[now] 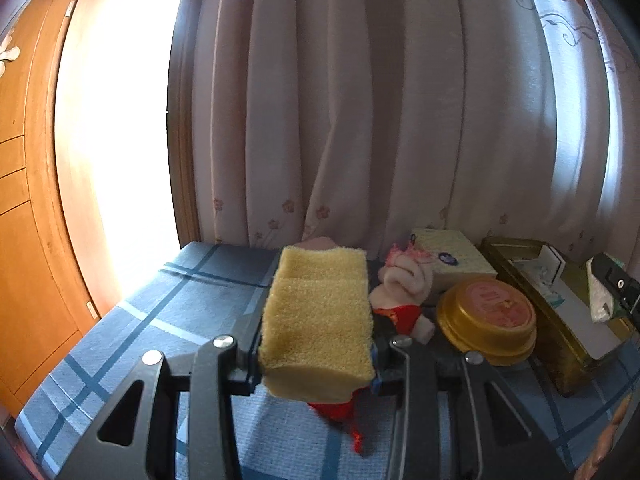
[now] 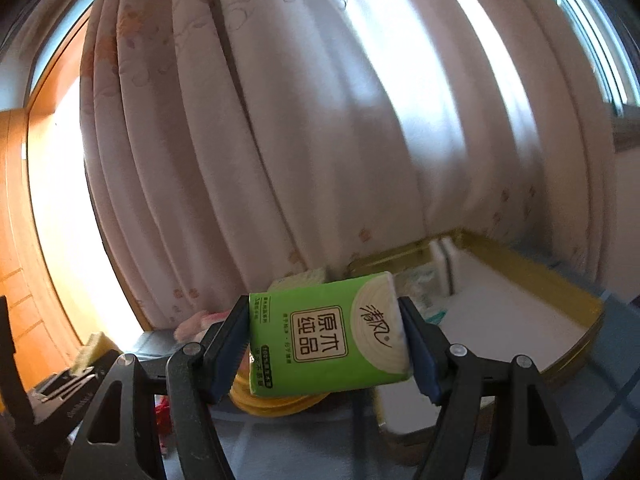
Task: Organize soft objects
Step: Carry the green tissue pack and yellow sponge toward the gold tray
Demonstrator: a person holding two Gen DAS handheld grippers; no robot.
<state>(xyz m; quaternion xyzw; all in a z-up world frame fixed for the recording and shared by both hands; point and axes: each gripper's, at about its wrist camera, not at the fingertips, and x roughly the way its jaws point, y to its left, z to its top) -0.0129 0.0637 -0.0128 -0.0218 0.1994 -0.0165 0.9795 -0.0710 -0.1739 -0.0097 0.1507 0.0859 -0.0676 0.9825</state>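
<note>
Left tongs (image 1: 316, 344): closed on a yellow sponge (image 1: 318, 312), held clear above the surface (image 1: 168, 312), which wears a blue plaid cloth.
Sponge handling: a judgement — light, springy, rough-pored; it squashes under pressure, so a mid-body pinch across the narrow sides, as here, should hold without slipping. Little risk of damage.
Right tongs (image 2: 324, 344): clamped on a green tissue pack (image 2: 328, 336), pads on its two short ends, pack tilted slightly, lifted off the surface.
Tissue pack handling: likely light and compressible, with a slick plastic wrap; end-to-end grip looks sound, but the film could slide if the squeeze eases.
Gold tin tray (image 2: 576, 300): open, rectangular, at the right by the curtain (image 1: 360, 100); pale lining, mostly bare floor, a white upright piece and some pale crumpled packets at the far end. Exact contents too blurred to name.
Round gold tin (image 1: 486, 320): lid on, red label, stands just left of the tray; contents hidden.
Tissue box (image 1: 452, 260): pale, behind the round tin, against the curtain.
Plush toy (image 1: 404, 284): white and pink with red cloth, lying on the surface between sponge and round tin, not yet sorted.
Probable destination: the tray, judging by its free space.
</note>
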